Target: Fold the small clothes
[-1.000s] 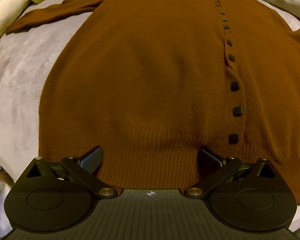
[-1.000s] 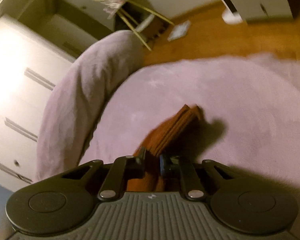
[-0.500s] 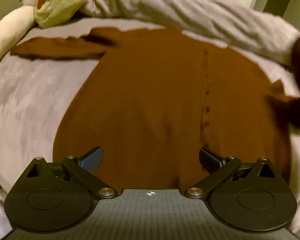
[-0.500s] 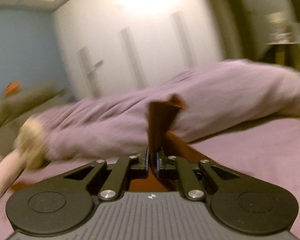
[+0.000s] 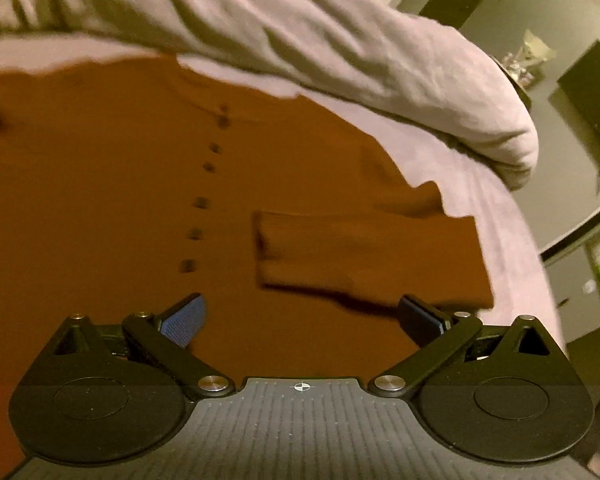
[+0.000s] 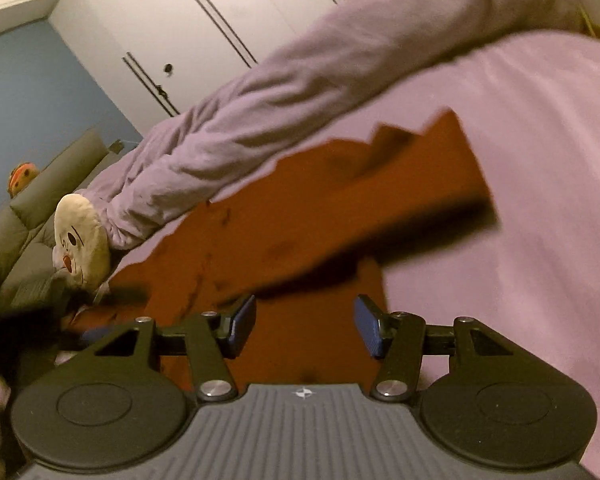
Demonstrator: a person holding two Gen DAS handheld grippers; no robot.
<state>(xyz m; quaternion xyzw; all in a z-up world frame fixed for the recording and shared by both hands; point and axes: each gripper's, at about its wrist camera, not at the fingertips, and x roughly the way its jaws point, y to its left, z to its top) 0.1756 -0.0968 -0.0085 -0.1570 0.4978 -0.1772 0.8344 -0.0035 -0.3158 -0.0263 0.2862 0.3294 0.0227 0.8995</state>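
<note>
A brown buttoned cardigan (image 5: 100,200) lies flat on the lilac bedspread (image 5: 480,168). Its right sleeve (image 5: 360,256) is folded inward across the body, the cuff ending just right of the button row (image 5: 200,203). My left gripper (image 5: 304,316) hovers open over the hem, nothing between its fingers. In the right wrist view the same sleeve (image 6: 380,208) is blurred, just ahead of my right gripper (image 6: 305,326). Its jaws are opening and nothing is between the pads.
A rolled lilac duvet (image 5: 300,40) runs along the far side of the bed. A cream plush toy (image 6: 82,240) lies at the head end beside a grey sofa (image 6: 40,184). White wardrobe doors (image 6: 220,20) stand behind. The bed edge drops off at right (image 5: 548,280).
My right gripper swung the sleeve over the cardigan's body and let it go, jaws parting. My left gripper shifted right and tilted up, staying open.
</note>
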